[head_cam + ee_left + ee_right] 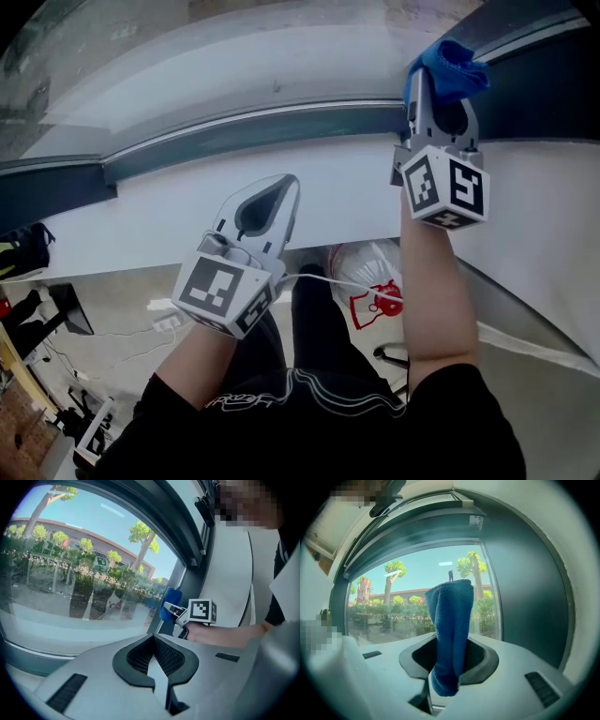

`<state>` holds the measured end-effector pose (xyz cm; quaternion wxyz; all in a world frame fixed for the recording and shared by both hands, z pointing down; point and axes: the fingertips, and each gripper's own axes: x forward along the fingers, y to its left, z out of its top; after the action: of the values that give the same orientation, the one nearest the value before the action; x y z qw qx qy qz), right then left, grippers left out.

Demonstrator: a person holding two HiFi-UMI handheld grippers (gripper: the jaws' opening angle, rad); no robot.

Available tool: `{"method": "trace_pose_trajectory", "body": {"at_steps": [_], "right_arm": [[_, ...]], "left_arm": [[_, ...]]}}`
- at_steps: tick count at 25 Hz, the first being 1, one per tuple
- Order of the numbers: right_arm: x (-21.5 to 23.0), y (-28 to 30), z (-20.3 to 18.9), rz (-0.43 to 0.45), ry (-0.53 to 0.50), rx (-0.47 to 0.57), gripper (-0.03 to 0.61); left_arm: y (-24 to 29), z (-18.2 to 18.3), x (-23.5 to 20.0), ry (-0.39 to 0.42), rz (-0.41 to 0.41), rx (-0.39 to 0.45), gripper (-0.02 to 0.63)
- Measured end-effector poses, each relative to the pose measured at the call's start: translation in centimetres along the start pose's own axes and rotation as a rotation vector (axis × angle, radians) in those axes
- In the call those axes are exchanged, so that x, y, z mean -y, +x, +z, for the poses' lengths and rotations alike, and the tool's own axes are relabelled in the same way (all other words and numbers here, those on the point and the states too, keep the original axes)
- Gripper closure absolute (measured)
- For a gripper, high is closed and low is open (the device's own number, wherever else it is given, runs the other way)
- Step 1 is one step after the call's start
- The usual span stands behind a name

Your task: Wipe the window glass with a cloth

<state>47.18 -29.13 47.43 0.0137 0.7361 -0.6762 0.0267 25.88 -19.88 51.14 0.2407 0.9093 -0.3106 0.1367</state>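
The window glass (234,47) runs across the top of the head view, above a dark frame (281,127) and a white sill (337,192). My right gripper (441,89) is raised at the upper right and is shut on a blue cloth (450,67). The cloth (451,625) sticks up from the jaws in front of the glass (398,606), close to the dark side frame; whether it touches the glass I cannot tell. My left gripper (279,187) hovers lower over the sill, shut with nothing in it. From the left gripper (153,644) I see the glass (70,573), the right gripper (177,612) and the cloth (169,603).
A dark upright frame post (529,597) borders the pane on the right. Below the sill, on the floor, lie a white plastic bag with red print (375,286) and white cables (159,323). The person's dark-clothed legs (309,337) stand close to the wall.
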Motion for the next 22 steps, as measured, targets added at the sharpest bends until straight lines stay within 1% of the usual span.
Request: {"method": "trace_pose_trajectory", "body": {"at_steps": [2,5,9,14,18,22], "right_arm": [[-2.0,-0.6,0.1,0.016,0.002,-0.007,0.485],[-6.6,-0.8,-0.1,0.082,-0.003,-0.016,0.485],[-14.9,-0.9,-1.5,0.169,0.006,-0.022,0.485],[-26.2,-0.9,-2.0,0.293,0.046,-0.045,0.485],[-35.4,-0.8,-2.0,0.39,0.052,-0.037,0.485],[-42.8,-1.1,-2.9,0.467,0.056,-0.042,0.485]], "left_arm": [[-1.3,0.5,-0.7,0.0,0.008,0.009,0.611],[-4.0,0.7,-2.8,-0.014,0.043,0.027,0.611],[-8.4,-0.4,-7.3,0.0,0.066,0.069,0.611],[-14.6,-0.6,-12.1,-0.038,0.138,0.089,0.611],[-19.6,-0.9,-16.6,-0.048,0.186,0.111,0.611],[-24.0,-2.2,-20.9,-0.069,0.24,0.12,0.611]]}}
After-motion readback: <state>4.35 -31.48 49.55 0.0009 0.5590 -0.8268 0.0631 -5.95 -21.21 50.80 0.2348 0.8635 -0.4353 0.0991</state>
